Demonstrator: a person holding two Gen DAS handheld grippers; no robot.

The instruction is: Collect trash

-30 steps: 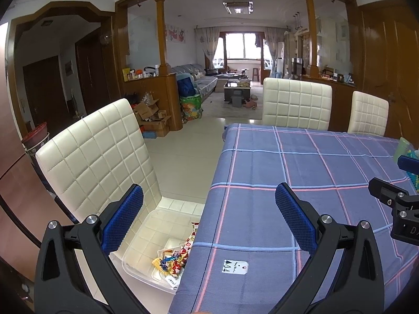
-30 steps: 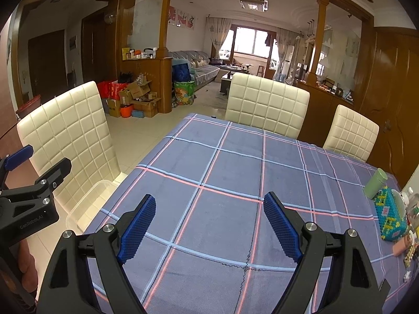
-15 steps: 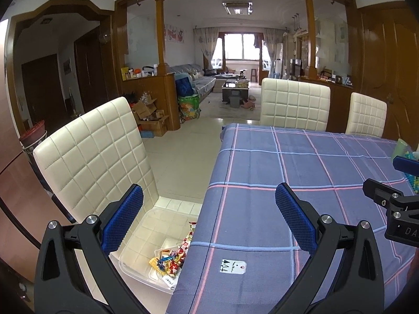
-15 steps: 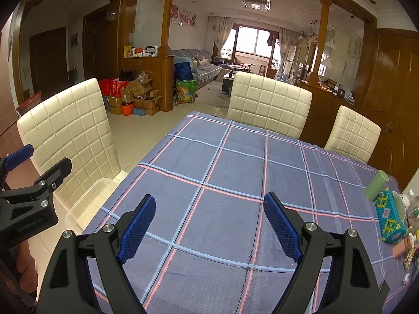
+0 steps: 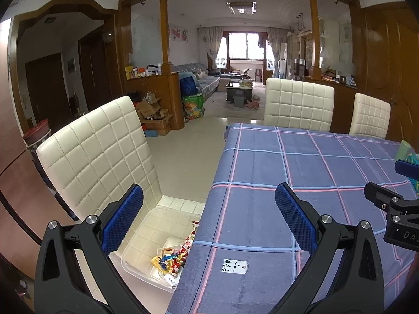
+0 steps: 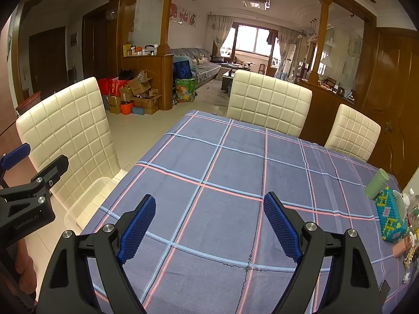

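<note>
The left claw (image 6: 18, 180) body reads "GenRobot.AI".

Matt woven tablecloth (image 6: 235, 172), glossy quilted leather chair (image 5: 104, 151), clear plastic bin (image 5: 141, 261)

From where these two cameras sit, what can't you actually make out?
- Clear bin on the chair: the tablecloth edge hides part of its colourful wrappers in the left view.
- White tag: print too small to read.
- Clutter beside the beaded box: cut by the right view's edge.
- Right gripper: mostly cut off in the left view.
</note>
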